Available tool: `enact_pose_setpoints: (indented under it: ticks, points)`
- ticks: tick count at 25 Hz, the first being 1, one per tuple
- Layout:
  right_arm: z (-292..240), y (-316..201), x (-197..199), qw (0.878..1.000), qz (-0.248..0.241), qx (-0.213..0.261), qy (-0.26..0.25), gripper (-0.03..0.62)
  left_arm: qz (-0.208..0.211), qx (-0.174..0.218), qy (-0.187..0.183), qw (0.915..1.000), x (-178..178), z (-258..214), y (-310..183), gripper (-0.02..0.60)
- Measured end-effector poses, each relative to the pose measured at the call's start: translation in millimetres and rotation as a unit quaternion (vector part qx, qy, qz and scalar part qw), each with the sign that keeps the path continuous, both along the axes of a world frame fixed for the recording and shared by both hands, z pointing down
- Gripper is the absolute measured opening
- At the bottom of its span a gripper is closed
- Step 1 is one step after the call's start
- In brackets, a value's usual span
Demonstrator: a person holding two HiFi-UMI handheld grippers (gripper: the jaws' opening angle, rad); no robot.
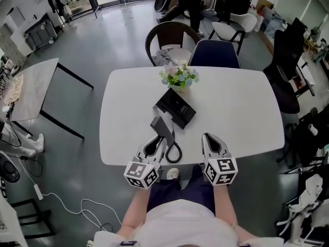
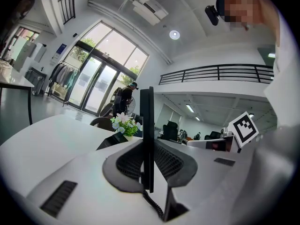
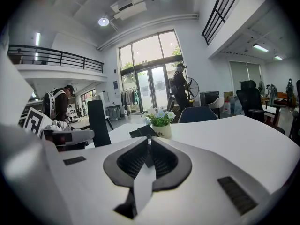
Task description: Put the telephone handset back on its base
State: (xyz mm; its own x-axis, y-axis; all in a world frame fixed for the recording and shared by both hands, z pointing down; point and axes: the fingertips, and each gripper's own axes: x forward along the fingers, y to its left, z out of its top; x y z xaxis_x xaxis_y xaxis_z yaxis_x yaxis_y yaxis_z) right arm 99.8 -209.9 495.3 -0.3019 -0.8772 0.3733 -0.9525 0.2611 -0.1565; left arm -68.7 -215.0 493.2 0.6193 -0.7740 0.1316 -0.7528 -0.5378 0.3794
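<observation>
The black telephone base (image 1: 176, 108) lies in the middle of the white table (image 1: 241, 112), just in front of a small pot of flowers (image 1: 179, 78). The black handset (image 1: 161, 126) is a little nearer to me and to the base's left, and its coiled cord (image 1: 174, 149) loops toward the table's near edge. My left gripper (image 1: 160, 138) is shut on the handset. In the left gripper view the handset (image 2: 146, 135) stands edge-on between the pads. My right gripper (image 1: 207, 137) hovers to the right with its jaws together and nothing in them (image 3: 149, 149). The base (image 3: 142, 131) lies ahead of it.
Two chairs, one brown (image 1: 172, 35) and one navy (image 1: 216, 53), stand at the table's far side. A grey side table (image 1: 32, 89) is off to the left, black office chairs (image 1: 288, 71) to the right. A person (image 3: 179, 90) stands near the glass doors.
</observation>
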Motion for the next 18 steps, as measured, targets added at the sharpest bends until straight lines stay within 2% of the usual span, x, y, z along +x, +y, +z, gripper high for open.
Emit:
enact_pose_setpoints:
  ticks: [13,18]
  points:
    - [2.1,-9.7,16.4,1.0,-0.005,-0.007,-0.004,0.044,0.001,-0.025,0.04,0.9989,27.4,8.7,-13.9,0.072]
    - [7.5,-23.6,26.8,1.0,-0.013,-0.016,-0.006,0.044,-0.015,-0.056,0.069,0.9959,39.0,20.5,-29.9,0.072]
